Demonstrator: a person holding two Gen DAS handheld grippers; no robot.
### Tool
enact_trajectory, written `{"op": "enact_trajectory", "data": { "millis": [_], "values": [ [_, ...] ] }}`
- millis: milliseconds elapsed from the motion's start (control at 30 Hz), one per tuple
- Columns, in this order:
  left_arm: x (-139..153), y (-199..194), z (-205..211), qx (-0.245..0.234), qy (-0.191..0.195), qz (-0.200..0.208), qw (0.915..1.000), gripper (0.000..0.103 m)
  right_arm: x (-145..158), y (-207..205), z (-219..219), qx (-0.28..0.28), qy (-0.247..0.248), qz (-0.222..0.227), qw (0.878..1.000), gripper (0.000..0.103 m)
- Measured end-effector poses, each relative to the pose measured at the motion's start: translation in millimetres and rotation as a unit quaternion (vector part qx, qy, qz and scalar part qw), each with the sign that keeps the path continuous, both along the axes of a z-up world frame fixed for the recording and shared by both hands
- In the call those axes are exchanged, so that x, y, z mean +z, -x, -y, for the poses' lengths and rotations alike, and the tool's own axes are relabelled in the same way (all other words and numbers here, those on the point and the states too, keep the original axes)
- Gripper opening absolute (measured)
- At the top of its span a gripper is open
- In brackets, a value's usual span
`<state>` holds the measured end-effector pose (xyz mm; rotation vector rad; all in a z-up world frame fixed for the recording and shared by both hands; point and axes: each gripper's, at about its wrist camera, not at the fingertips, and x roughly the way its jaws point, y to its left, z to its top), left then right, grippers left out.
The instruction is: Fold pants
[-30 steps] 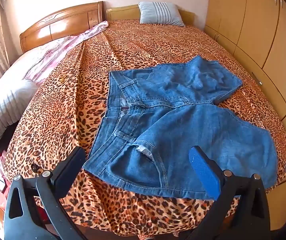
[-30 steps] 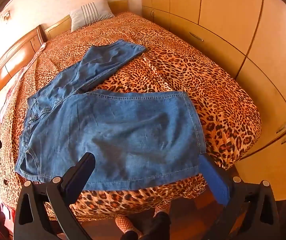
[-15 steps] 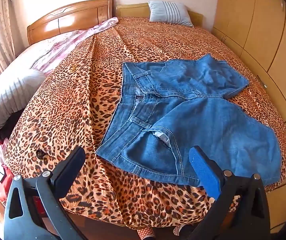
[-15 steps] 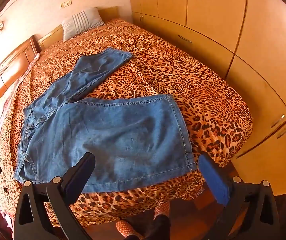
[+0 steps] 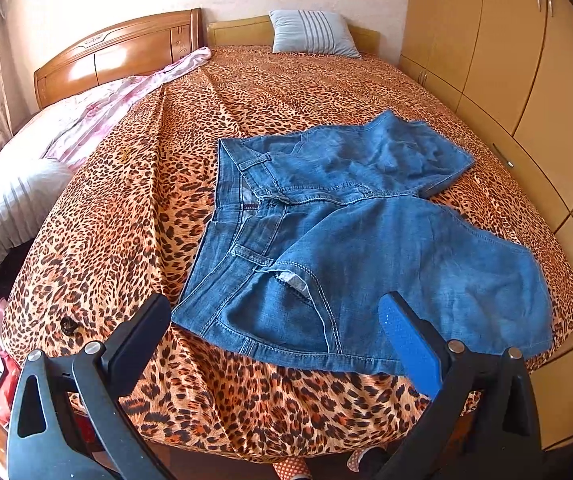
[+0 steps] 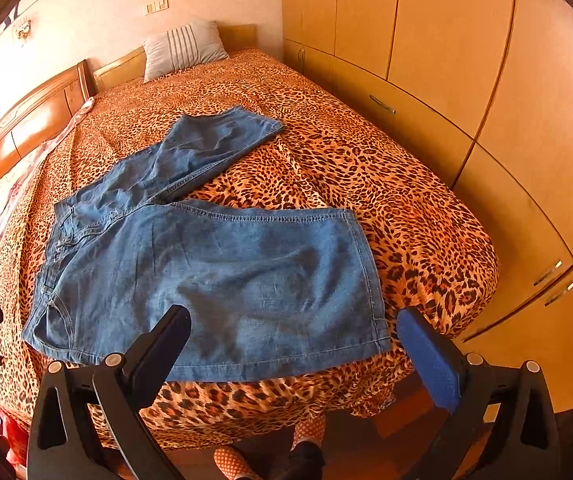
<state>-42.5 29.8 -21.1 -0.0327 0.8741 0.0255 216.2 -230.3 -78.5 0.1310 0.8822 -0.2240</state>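
Blue denim pants (image 5: 358, 240) lie spread flat on the leopard-print bed cover (image 5: 134, 208), waistband to the left, the two legs splayed apart to the right. They also show in the right wrist view (image 6: 214, 276). My left gripper (image 5: 274, 320) is open and empty, hovering off the bed's near edge by the waistband and hip pocket. My right gripper (image 6: 294, 332) is open and empty, hovering off the near edge by the near leg's hem (image 6: 370, 280).
Tan wardrobe doors (image 6: 486, 92) run close along the bed's right side. A wooden headboard (image 5: 118, 56), a grey striped pillow (image 5: 310, 38) and pink bedding (image 5: 98, 112) are at the far end. A grey pillow (image 5: 2, 216) lies at left.
Both grippers have drawn back and up from the bed, so more of the near edge and floor shows. The pants have not moved. Both stay open.
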Motion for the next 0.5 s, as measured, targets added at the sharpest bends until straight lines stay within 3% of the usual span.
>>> {"op": "enact_trajectory", "data": {
  "millis": [500],
  "values": [
    [9.6,3.5,11.2,-0.008,0.000,0.016,0.9998,0.103,-1.2,1.0,0.6,-0.002,-0.001,-0.003,1.000,0.103]
  ]
}}
